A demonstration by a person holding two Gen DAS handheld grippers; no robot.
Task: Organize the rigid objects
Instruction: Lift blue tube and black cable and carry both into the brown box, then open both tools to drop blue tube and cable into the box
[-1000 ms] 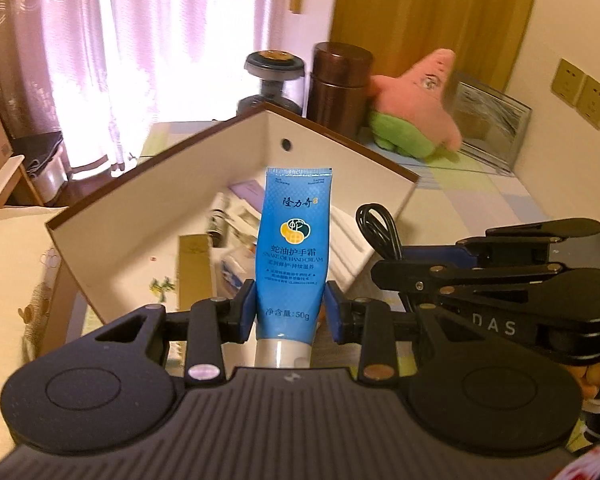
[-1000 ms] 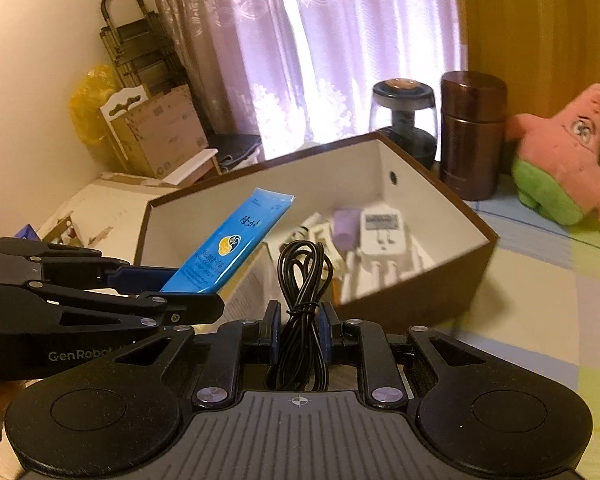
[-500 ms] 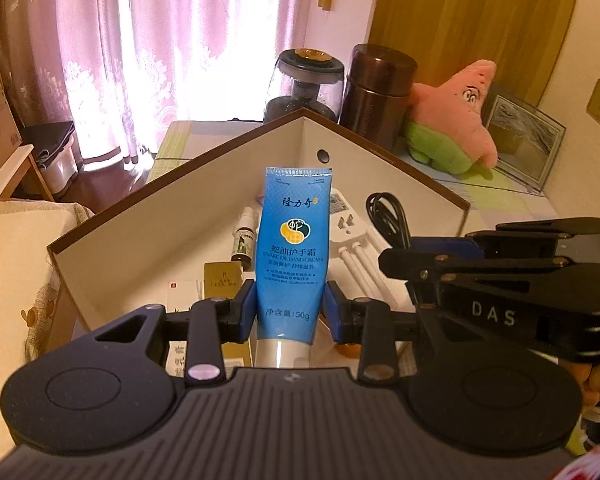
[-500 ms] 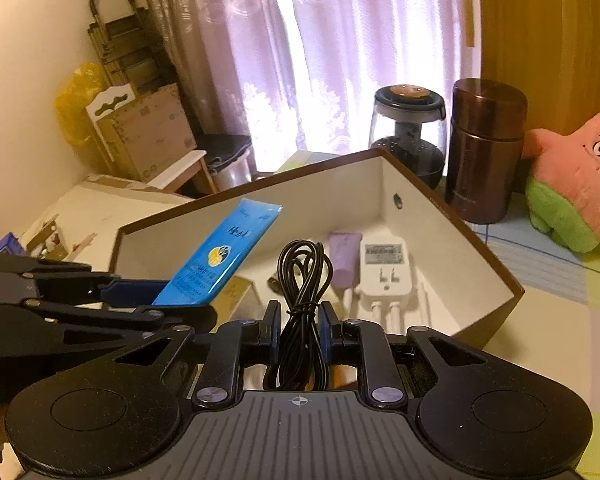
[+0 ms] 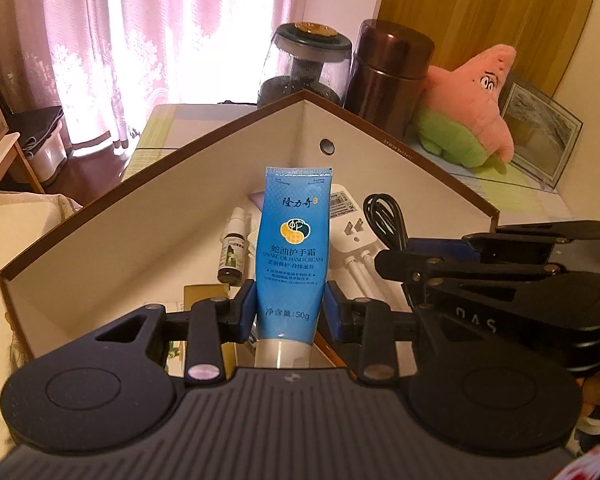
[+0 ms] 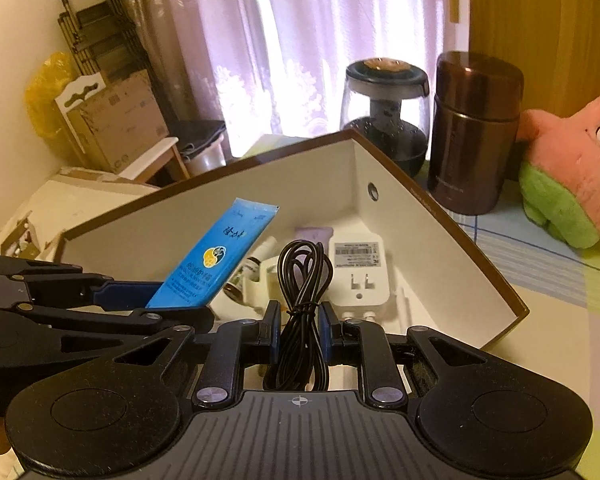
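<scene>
My left gripper is shut on a blue hand cream tube, held upright over the open brown box with white inner walls. That tube also shows at the left of the right wrist view, slanting over the box. My right gripper is shut on a coiled black cable, above the box's near side. Inside the box lie a white power adapter, a small dropper bottle and a lilac item. The cable loop pokes up beside the right gripper's body.
Behind the box stand a glass jar with a dark lid, a brown metal canister and a pink and green plush star. A framed picture leans at the far right. Cardboard boxes sit by the curtain.
Both grippers have moved forward and lower over the box with the tube and cable still held. More of the box's contents show now.
</scene>
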